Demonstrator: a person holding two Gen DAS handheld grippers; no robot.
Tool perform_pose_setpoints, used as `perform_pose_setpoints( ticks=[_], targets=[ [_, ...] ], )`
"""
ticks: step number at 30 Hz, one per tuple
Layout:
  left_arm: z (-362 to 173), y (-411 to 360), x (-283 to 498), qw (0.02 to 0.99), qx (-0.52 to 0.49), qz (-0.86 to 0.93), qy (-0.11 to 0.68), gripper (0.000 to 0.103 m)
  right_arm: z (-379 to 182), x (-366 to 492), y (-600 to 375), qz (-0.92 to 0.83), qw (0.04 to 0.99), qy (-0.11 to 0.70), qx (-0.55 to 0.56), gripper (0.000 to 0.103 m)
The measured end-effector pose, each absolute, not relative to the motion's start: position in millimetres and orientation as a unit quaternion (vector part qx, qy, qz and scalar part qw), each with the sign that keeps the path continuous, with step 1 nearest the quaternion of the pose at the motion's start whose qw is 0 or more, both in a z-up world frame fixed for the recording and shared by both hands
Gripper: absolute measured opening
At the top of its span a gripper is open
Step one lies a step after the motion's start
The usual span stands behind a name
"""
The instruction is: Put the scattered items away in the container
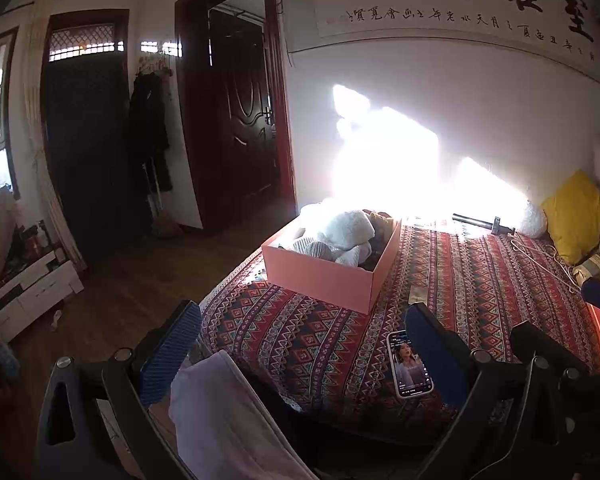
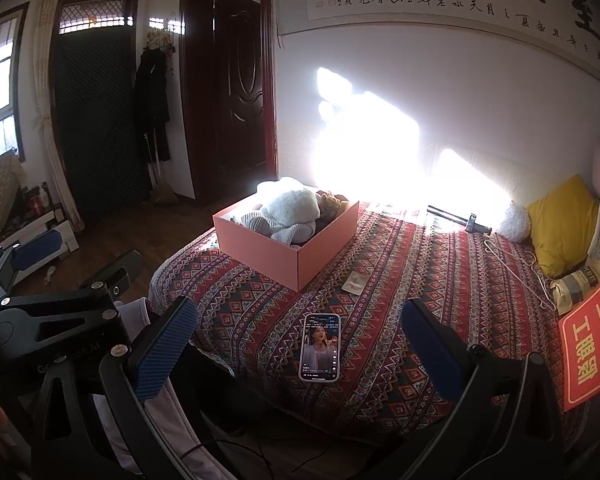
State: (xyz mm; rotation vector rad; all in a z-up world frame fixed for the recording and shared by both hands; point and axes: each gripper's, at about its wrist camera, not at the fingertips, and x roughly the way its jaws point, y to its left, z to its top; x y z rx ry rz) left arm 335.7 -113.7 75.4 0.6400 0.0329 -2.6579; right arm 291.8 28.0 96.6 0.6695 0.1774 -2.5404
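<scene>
both sets of fingers stand wide and hold nothing: the left gripper (image 1: 302, 344) and the right gripper (image 2: 300, 340) hover over the near edge of the bed (image 2: 440, 280). a lit phone (image 2: 320, 348) lies between the right fingers. beyond it the pink box (image 2: 284, 252) sits on the bed, with soft toys (image 2: 290, 206) piled inside.

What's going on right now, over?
Left gripper and right gripper open, empty. Pink box holds plush toys. Phone lies nearest on the bedspread.
</scene>
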Motion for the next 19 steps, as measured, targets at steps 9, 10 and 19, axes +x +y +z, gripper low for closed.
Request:
perform_pose_setpoints(
  ticks=[9,10,19],
  targets=[
    [74.5,-112.8,335.6,0.203,0.228,-0.952,0.01,0.103,98.0,291.8,28.6,-0.934,0.251,0.062,0.247,0.102],
    [74.4,-112.9,335.7,0.203,0.227,-0.952,0.009,0.103,98.2,291.4,29.0,-0.934,0.251,0.062,0.247,0.102],
    [72.7,-109.1,331.1,0.213,0.219,-0.952,0.003,0.103,97.9,282.0,30.5,-0.932,0.253,0.057,0.252,0.102]
  ],
)
